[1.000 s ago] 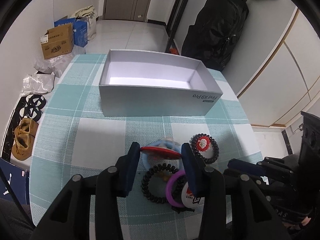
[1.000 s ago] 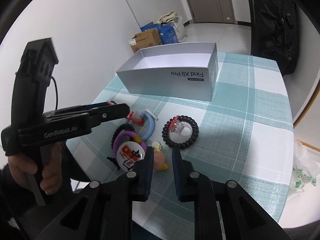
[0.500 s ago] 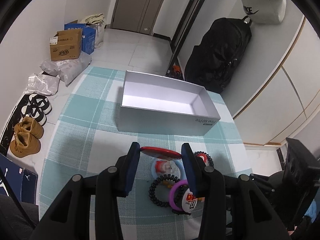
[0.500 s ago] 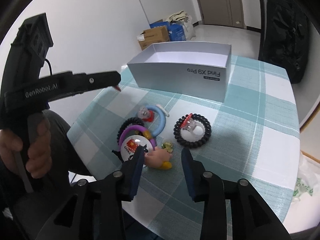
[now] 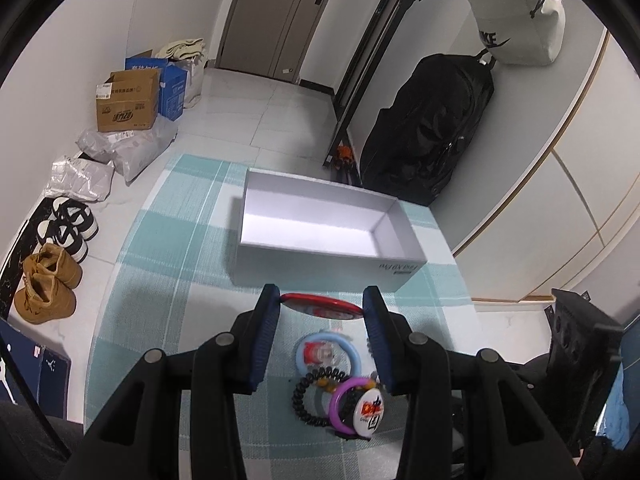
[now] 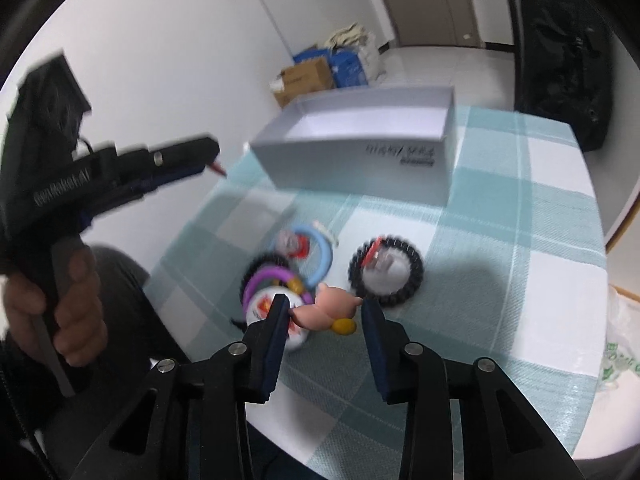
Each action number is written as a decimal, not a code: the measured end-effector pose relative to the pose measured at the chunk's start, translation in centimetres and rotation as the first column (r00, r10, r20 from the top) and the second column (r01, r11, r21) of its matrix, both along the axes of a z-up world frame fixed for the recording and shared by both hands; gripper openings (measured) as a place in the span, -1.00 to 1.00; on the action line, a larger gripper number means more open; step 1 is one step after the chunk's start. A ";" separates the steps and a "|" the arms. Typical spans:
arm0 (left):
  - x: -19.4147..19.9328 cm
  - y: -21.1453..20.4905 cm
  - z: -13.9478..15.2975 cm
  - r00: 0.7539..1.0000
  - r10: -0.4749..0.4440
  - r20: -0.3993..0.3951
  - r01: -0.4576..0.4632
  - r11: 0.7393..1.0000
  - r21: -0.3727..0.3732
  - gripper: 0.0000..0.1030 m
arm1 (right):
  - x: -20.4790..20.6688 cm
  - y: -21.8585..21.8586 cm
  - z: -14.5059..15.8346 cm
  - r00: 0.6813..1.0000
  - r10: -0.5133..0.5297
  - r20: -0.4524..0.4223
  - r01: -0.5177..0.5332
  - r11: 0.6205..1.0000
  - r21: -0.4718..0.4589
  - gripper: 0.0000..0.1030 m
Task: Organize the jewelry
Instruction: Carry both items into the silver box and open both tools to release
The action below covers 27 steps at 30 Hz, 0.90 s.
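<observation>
a red disc [image 5: 320, 305] was gripped flat between the fingers of the left gripper [image 5: 321, 312], raised short of the empty white box [image 5: 320, 254] as if for dropping in, while the right gripper [image 6: 325, 314] was spread wide around a pink figurine [image 6: 326, 312] beside the remaining jewelry on the tablecloth [image 6: 500, 240].

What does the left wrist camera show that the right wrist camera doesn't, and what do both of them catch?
Only the left wrist view shows the left gripper shut on a flat red disc, held edge to edge above the tablecloth, plus shoes on the floor.

Only the right wrist view shows the right gripper open around a pink pig figure, and the whole black coil tie.

Both show the grey box, the blue ring, the purple ring and the round badge.
</observation>
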<state>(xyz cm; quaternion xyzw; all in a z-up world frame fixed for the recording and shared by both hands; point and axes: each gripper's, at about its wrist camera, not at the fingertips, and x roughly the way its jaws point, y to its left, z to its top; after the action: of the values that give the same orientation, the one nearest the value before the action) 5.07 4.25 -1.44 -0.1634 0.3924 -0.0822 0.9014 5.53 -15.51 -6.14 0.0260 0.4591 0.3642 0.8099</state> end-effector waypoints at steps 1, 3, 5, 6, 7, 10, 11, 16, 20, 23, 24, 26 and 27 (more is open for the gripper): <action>0.2 0.0 0.2 1.000 -0.004 0.007 0.004 1.000 -0.001 -0.28 | 0.2 -0.3 0.5 1.000 -0.010 0.006 0.010 1.000 0.030 -0.31; 0.4 -0.1 0.6 1.000 -0.007 0.019 0.007 1.000 0.000 -0.28 | 0.4 -0.4 1.4 1.000 -0.015 0.020 0.014 0.998 0.061 -0.31; 0.8 0.0 0.9 1.000 -0.010 0.029 0.010 1.000 -0.011 -0.28 | 0.9 -0.4 2.6 0.999 -0.017 0.045 0.014 0.996 0.086 -0.31; 1.0 0.1 1.1 0.999 -0.010 0.034 0.011 1.000 -0.012 -0.28 | 1.2 -0.4 3.1 0.998 -0.020 0.052 0.014 0.995 0.098 -0.31; 1.1 0.1 1.2 0.999 -0.010 0.038 0.011 1.000 -0.010 -0.28 | 1.7 -0.3 3.5 0.998 -0.023 0.055 0.017 0.994 0.110 -0.31; 2.4 0.5 1.3 0.999 -0.013 0.040 0.014 1.000 -0.019 -0.28 | 3.4 -0.2 4.7 0.998 -0.031 0.057 0.022 0.989 0.143 -0.31; 2.7 0.6 1.3 0.999 -0.011 0.040 0.011 1.000 -0.018 -0.28 | 4.1 0.0 5.0 0.998 -0.033 0.059 0.024 0.988 0.150 -0.31; 5.0 1.2 1.0 1.000 -0.008 0.030 0.009 1.000 -0.029 -0.28 | 7.5 1.8 6.1 0.997 -0.039 0.073 0.026 0.986 0.162 -0.31; 6.6 1.3 0.7 1.000 -0.026 0.014 0.027 0.999 -0.036 -0.28 | 9.8 2.8 5.9 0.997 -0.042 0.062 0.031 0.985 0.169 -0.31; 7.7 1.0 0.3 0.999 -0.044 0.000 0.044 0.999 -0.030 -0.28 | 11.2 3.2 5.5 0.998 -0.050 0.044 0.041 0.984 0.174 -0.31; 8.1 0.9 0.2 0.999 -0.051 -0.007 0.051 0.998 -0.031 -0.28 | 11.6 3.3 5.3 0.998 -0.053 0.038 0.045 0.984 0.174 -0.31; 8.8 0.7 -0.3 0.997 -0.071 -0.027 0.070 0.997 -0.034 -0.28 | 12.5 3.4 4.8 0.998 -0.066 0.022 0.061 0.983 0.171 -0.31; 9.1 0.6 -0.6 0.996 -0.078 -0.037 0.077 0.996 -0.033 -0.28 | 12.9 3.4 4.6 0.998 -0.067 0.009 0.064 0.982 0.179 -0.31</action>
<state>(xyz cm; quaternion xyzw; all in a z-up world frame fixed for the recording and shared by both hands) 14.17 4.87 -2.02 -0.1639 0.4143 -0.1202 0.8871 18.43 -12.15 -1.59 0.1109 0.4172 0.3772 0.8194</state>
